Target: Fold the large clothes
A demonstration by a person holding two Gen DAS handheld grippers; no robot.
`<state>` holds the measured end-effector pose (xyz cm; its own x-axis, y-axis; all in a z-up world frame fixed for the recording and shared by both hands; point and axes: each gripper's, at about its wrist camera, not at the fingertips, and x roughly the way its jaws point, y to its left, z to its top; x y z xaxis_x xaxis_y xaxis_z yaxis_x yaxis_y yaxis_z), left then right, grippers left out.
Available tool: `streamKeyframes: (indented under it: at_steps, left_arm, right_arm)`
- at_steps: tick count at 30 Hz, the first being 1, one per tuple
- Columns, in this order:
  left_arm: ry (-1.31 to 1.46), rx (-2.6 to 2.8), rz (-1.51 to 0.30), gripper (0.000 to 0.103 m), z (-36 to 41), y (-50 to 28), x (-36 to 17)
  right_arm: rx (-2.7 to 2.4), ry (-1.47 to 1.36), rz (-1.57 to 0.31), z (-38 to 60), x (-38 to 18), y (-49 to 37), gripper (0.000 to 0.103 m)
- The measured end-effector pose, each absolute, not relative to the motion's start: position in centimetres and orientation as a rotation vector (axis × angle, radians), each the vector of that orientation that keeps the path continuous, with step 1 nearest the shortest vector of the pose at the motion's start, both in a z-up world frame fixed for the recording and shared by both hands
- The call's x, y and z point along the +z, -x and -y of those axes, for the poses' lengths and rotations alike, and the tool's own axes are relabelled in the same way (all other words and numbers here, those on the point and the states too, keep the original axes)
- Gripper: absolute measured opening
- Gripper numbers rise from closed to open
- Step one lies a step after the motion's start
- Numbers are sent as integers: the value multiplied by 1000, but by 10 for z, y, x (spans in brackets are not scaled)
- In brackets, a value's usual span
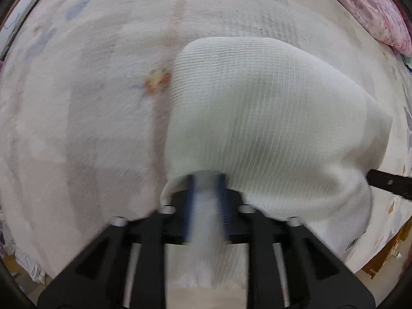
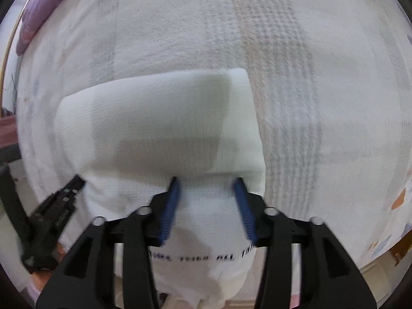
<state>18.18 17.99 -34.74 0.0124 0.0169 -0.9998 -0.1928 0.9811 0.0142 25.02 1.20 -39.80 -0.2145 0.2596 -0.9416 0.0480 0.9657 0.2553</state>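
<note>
A white ribbed knit garment (image 1: 270, 118) lies partly folded on a pale bed cover (image 1: 90, 116). My left gripper (image 1: 206, 180) is nearly shut, its blue pads pinching the garment's near edge. In the right wrist view the same garment (image 2: 159, 118) lies folded ahead, with a line of black lettering (image 2: 206, 257) near me. My right gripper (image 2: 207, 182) is open, its blue pads spread either side of the cloth with nothing pinched. The left gripper's body (image 2: 51, 221) shows at the lower left of that view, and the right gripper's finger (image 1: 388, 182) shows at the right edge of the left wrist view.
A pink floral quilt (image 1: 373, 7) is bunched at the far right of the bed; it shows purple (image 2: 41, 2) at the top left of the right wrist view. The bed's near edge and the wooden floor (image 2: 396, 252) are at lower right.
</note>
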Motion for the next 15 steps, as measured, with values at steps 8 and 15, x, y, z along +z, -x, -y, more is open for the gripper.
streamKeyframes:
  at_steps: [8,15]
  left_arm:
    - [174,209,-1558,65,-201,-151,-329]
    - [260,140,-1552,77,-223,-130,-329]
  right_arm:
    - [249,-305,-1619,48,-355,-249,90]
    - [330,-342,-1669,57,-381,-214,90]
